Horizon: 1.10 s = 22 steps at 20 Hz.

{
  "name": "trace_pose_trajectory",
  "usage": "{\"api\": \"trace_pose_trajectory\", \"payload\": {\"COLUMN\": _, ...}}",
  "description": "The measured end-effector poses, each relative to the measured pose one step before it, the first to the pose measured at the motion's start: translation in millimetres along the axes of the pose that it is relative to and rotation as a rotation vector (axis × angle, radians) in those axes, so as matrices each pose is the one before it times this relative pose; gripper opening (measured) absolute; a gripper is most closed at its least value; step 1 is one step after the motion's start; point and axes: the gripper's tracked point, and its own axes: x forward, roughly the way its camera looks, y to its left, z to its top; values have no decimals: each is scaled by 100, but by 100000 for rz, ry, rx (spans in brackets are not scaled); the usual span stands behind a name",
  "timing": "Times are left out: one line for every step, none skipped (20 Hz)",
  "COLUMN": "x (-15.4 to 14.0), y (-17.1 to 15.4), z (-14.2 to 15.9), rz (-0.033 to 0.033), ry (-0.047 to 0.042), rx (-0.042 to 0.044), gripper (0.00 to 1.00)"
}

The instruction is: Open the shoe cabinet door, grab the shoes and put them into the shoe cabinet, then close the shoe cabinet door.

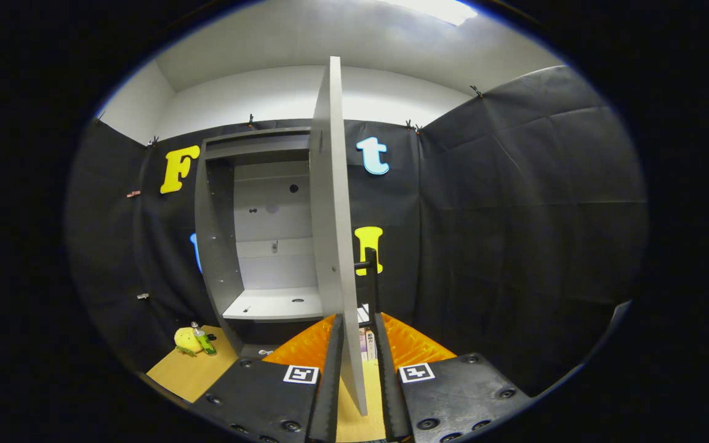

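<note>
Against the black booth wall stood the shoe cabinet, pale grey, its interior exposed: back panel with a few holes, a bare bottom shelf, nothing stored on it. Door swung out towards the camera and seen edge-on, a tall thin slab running from well above the cabinet top down to between the fingers; standing this wide presumably so the opening was free for loading. A dark handle projected from the door's right face, low down. Gripper sat astride the door's lower edge, one finger on each face, jaws drawn in narrow; the slab filled the gap, and both fingers appeared to press on it, so judged clamped on the door edge rather than on the handle, a grip that lets the panel be swung by its free edge. Wooden tabletop below, left of the fingers; on it a yellow soft toy with a small green bottle just beside it, both apart from the cabinet. No shoes identifiable. Judged stage: door-opening step essentially done, shoes not yet fetched.
</note>
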Motion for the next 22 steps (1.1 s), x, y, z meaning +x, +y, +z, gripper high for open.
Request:
{"api": "trace_pose_trajectory", "payload": {"x": -30, "y": 497, "z": -156, "rz": 871, "ry": 295, "rx": -44, "gripper": 33}}
{"api": "trace_pose_trajectory", "payload": {"x": -16, "y": 445, "z": -236, "rz": 810, "ry": 489, "rx": -340, "gripper": 33}}
{"api": "trace_pose_trajectory", "payload": {"x": 168, "y": 538, "z": -236, "rz": 943, "ry": 453, "rx": -415, "gripper": 33}}
{"api": "trace_pose_trajectory", "payload": {"x": 63, "y": 587, "z": -64, "rz": 904, "ry": 251, "rx": -396, "gripper": 33}}
{"api": "trace_pose_trajectory", "payload": {"x": 77, "y": 603, "z": -120, "rz": 1008, "ry": 220, "rx": -276, "gripper": 33}}
{"api": "trace_pose_trajectory", "payload": {"x": 175, "y": 582, "z": 19, "rz": 872, "ry": 95, "rx": -149, "gripper": 33}}
{"api": "trace_pose_trajectory", "payload": {"x": 256, "y": 573, "z": -120, "rz": 840, "ry": 124, "rx": -242, "gripper": 33}}
{"api": "trace_pose_trajectory", "payload": {"x": 294, "y": 525, "z": -196, "rz": 637, "ry": 387, "rx": -363, "gripper": 33}}
{"api": "trace_pose_trajectory", "payload": {"x": 298, "y": 561, "z": -266, "rz": 607, "ry": 348, "rx": -228, "gripper": 33}}
{"api": "trace_pose_trajectory", "payload": {"x": 291, "y": 620, "z": -103, "rz": 432, "ry": 366, "rx": -65, "gripper": 33}}
{"api": "trace_pose_trajectory", "payload": {"x": 324, "y": 667, "z": -107, "rz": 317, "ry": 321, "rx": 23, "gripper": 33}}
{"api": "trace_pose_trajectory", "payload": {"x": 439, "y": 611, "z": -133, "rz": 230, "ry": 214, "rx": 108, "gripper": 33}}
{"api": "trace_pose_trajectory", "payload": {"x": 159, "y": 326, "z": -4, "rz": 147, "ry": 123, "rx": 74, "gripper": 33}}
{"api": "trace_pose_trajectory", "payload": {"x": 361, "y": 660, "z": -14, "rz": -149, "ry": -5, "rx": 82, "gripper": 33}}
{"api": "trace_pose_trajectory", "payload": {"x": 609, "y": 954, "z": -178, "rz": -246, "ry": 222, "rx": 20, "gripper": 33}}
{"api": "trace_pose_trajectory", "payload": {"x": 483, "y": 796, "z": -192, "rz": -251, "ry": 282, "rx": 123, "gripper": 33}}
{"api": "trace_pose_trajectory", "payload": {"x": 434, "y": 834, "z": -206, "rz": -280, "ry": 439, "rx": 96, "gripper": 33}}
{"api": "trace_pose_trajectory", "payload": {"x": 541, "y": 791, "z": -340, "rz": -406, "ry": 853, "rx": 172, "gripper": 33}}
{"api": "trace_pose_trajectory", "payload": {"x": 613, "y": 981, "z": -442, "rz": -235, "ry": 1072, "rx": 369, "gripper": 33}}
{"api": "trace_pose_trajectory", "payload": {"x": 550, "y": 1005, "z": -534, "rz": -207, "ry": 1225, "rx": 408, "gripper": 33}}
{"api": "trace_pose_trajectory", "payload": {"x": 606, "y": 1040, "z": -728, "rz": -116, "ry": 1411, "rx": 218, "gripper": 33}}
{"api": "trace_pose_trajectory", "payload": {"x": 470, "y": 917, "z": -828, "rz": -84, "ry": 1336, "rx": 179, "gripper": 33}}
